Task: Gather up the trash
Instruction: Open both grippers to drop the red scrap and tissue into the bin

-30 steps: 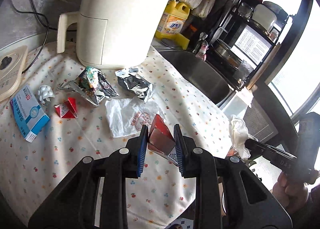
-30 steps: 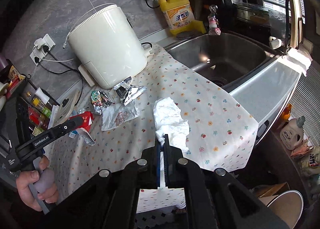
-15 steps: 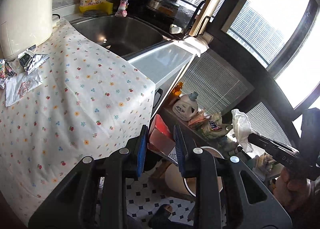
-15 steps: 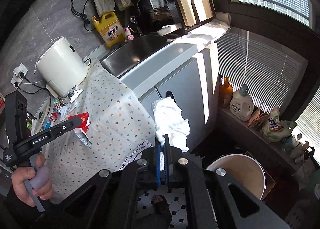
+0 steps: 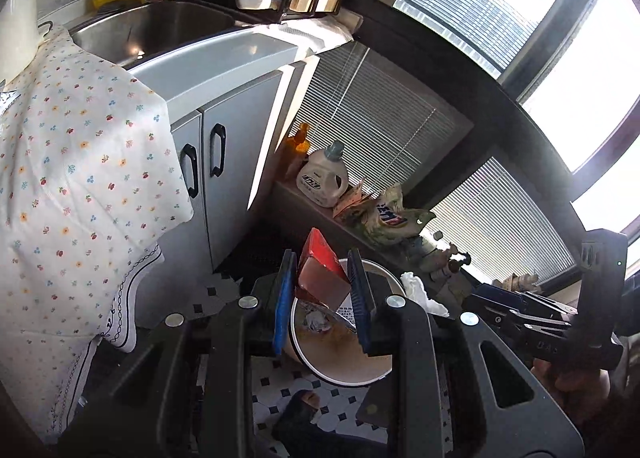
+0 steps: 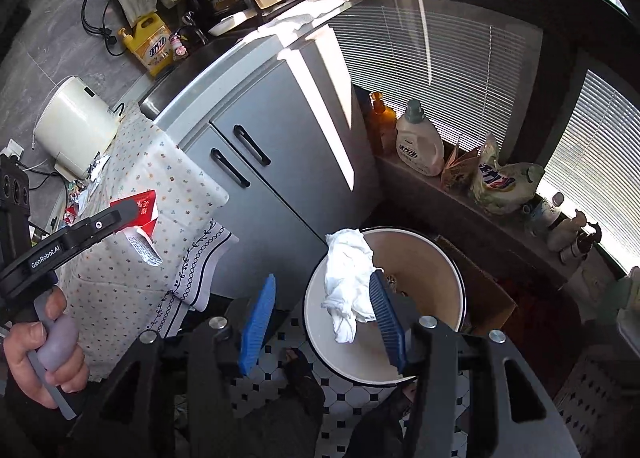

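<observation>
My left gripper point(image 5: 322, 290) is shut on a red carton point(image 5: 320, 274) and holds it above the round trash bin point(image 5: 344, 374) on the floor. The carton also shows in the right wrist view point(image 6: 138, 210). My right gripper point(image 6: 324, 306) is open over the bin point(image 6: 432, 258). A crumpled white tissue point(image 6: 348, 282) hangs against its right finger, over the bin's mouth. The tissue also shows in the left wrist view point(image 5: 420, 290), at the right gripper's tip. More wrappers lie on the counter by the white appliance point(image 6: 76, 130).
A grey cabinet point(image 6: 280, 162) with two handles stands left of the bin. A flowered cloth point(image 5: 80, 162) hangs over the counter edge. Detergent bottles and bags point(image 6: 420, 142) line the low sill by the window. The sink point(image 5: 152, 26) is behind. The floor is tiled.
Both grippers have swung from the counter down to the bin. My right gripper has opened and the tissue now hangs loose by its right finger. The left stays shut on the carton.
</observation>
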Available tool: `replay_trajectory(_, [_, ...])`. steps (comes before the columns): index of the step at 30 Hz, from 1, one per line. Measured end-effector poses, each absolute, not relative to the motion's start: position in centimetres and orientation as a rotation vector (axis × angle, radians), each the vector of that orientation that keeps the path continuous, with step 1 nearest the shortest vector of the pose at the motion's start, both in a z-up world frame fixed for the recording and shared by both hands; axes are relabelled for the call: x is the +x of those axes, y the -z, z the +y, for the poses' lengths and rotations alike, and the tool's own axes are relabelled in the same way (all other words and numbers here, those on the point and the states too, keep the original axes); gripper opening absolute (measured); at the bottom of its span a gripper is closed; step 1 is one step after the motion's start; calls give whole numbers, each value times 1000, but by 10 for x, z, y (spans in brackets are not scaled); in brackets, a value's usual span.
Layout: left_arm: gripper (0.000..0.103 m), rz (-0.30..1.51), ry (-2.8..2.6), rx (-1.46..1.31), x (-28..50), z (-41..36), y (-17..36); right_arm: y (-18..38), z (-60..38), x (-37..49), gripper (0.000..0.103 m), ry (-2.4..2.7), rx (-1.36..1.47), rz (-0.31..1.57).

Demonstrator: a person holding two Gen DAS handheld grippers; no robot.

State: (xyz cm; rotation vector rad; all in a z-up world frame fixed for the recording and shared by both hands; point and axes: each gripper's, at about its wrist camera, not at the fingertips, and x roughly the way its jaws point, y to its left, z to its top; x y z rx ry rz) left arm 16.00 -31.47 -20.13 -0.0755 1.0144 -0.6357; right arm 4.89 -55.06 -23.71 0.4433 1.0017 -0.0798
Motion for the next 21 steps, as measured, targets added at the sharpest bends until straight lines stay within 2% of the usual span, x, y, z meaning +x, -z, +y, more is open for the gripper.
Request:
replay_trajectory(16, [29, 1071, 776, -28, 129, -390, 221, 223, -608, -11, 54, 230, 511, 941])
replay_trajectory(17, [34, 1074, 791, -37, 129, -393, 221, 223, -610, -14, 54, 239, 518, 937])
replay_trajectory(18, [44, 1079, 807, -42, 128, -396, 221, 223, -612, -17, 54, 248, 523, 935])
replay_trajectory(21, [65, 1062, 826, -38, 126, -400, 216, 225, -615, -21, 55, 270, 542, 932])
